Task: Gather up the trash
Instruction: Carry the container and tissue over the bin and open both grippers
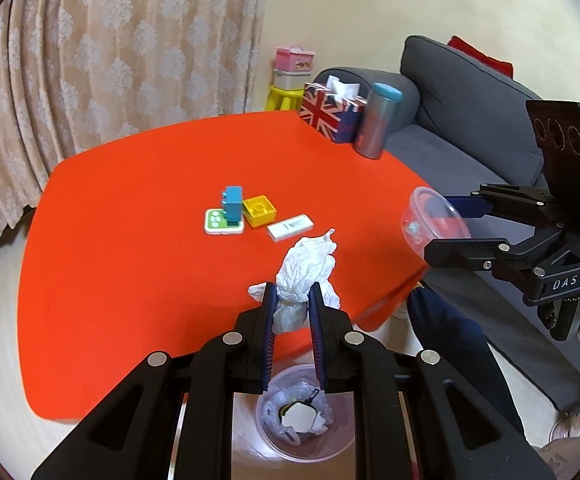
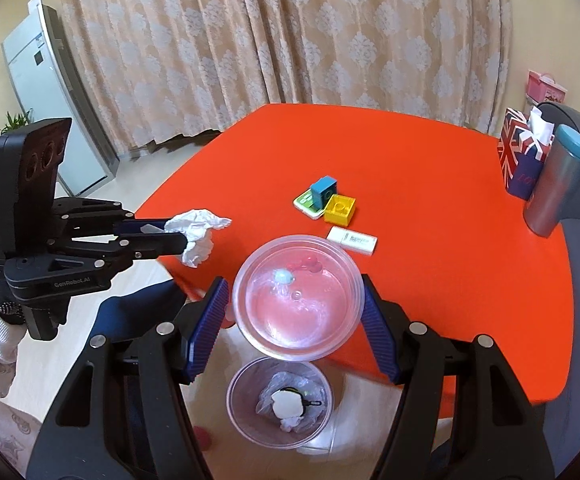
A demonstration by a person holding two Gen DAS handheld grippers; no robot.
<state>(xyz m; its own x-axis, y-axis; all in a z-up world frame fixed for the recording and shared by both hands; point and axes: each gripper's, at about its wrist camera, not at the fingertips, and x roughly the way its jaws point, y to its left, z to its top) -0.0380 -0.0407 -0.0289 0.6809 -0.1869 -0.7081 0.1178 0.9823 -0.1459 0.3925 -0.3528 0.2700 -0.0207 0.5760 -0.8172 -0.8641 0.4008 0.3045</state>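
The left gripper (image 2: pixel 193 236) has its fingers clamped narrow on a crumpled tissue (image 2: pixel 197 236), held above the tabletop (image 2: pixel 430 220) edge. Below stands a bin (image 2: pixel 279 404) on the floor, with trash inside. The right gripper (image 2: pixel 296 320) has its fingers spread wide around a clear cup (image 2: pixel 298 296), gripping its sides over the bin.

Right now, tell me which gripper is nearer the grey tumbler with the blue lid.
Right. The right gripper, holding the clear plastic container, is on the tumbler's side of the table; the left gripper sits farther away.
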